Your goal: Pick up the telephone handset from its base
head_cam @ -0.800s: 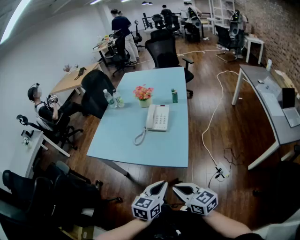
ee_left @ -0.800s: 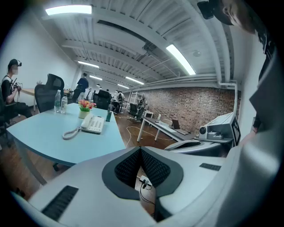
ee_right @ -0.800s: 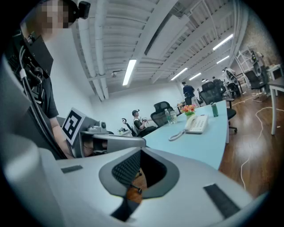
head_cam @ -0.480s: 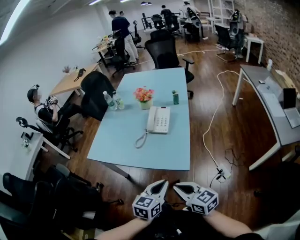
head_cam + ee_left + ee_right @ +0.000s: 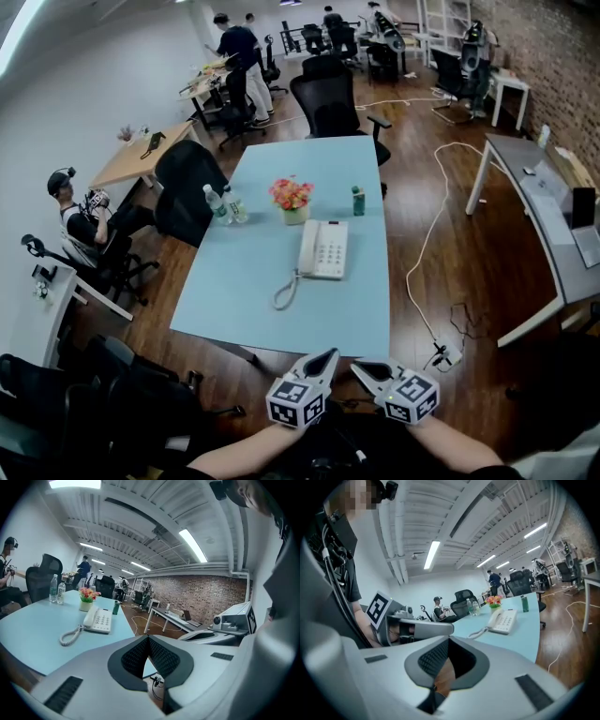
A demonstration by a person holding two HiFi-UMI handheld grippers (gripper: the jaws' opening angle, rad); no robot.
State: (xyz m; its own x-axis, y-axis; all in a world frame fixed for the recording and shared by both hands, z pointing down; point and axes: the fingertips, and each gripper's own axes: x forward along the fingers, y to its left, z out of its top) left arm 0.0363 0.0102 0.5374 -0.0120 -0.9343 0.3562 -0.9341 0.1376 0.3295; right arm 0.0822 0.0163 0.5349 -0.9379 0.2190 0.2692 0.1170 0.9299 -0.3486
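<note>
Telephone base (image 5: pixel 332 249) near middle of surface (image 5: pixel 253 291); handset (image 5: pixel 308 248) on its left side, coiled cord (image 5: pixel 285 293) trailing toward near edge. Behind base: flower pot (image 5: pixel 293 200); right of that, small bottle (image 5: pixel 358 201). Two water bottles (image 5: pixel 221 204) at left edge. Chair (image 5: pixel 330 105) at far end. Left tongs (image 5: pixel 302 389) and right tongs (image 5: pixel 394 386) side by side before near edge, well apart from base.

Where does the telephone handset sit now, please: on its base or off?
On its base: the handset lies cradled along its left side.
</note>
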